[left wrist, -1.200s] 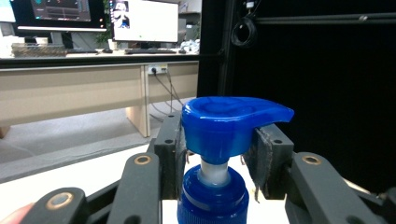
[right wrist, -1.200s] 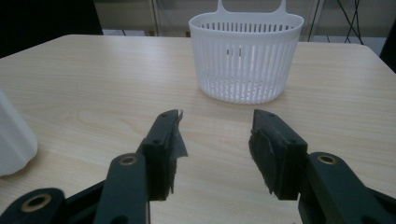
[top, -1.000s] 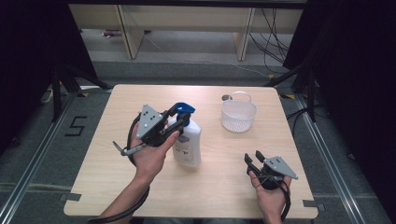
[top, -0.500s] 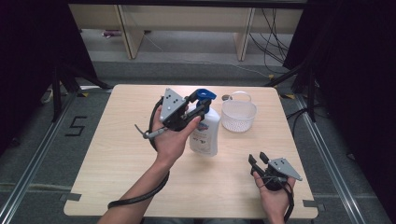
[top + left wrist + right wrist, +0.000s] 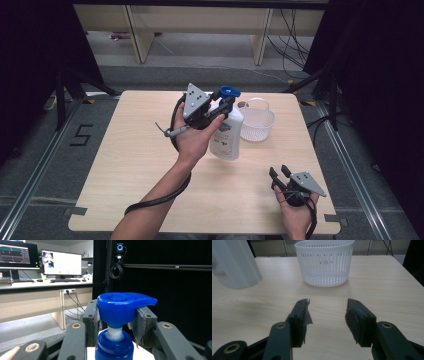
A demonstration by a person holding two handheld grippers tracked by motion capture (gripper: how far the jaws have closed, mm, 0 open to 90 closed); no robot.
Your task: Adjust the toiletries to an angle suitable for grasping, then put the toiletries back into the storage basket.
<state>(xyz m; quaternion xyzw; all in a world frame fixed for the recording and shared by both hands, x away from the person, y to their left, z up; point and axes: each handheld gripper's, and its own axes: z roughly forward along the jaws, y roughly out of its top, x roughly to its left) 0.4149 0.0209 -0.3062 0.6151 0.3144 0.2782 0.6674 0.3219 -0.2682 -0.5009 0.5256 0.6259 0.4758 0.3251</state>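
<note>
Left claw (image 5: 216, 111) around pump bottle (image 5: 227, 134)

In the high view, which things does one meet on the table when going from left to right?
Left gripper shut on the blue pump, white plastic pump bottle, white slotted plastic basket, right gripper with open fingers.

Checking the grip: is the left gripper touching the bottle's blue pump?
Touching. The left gripper view shows the left gripper with both pads pressed against the blue pump.
</note>
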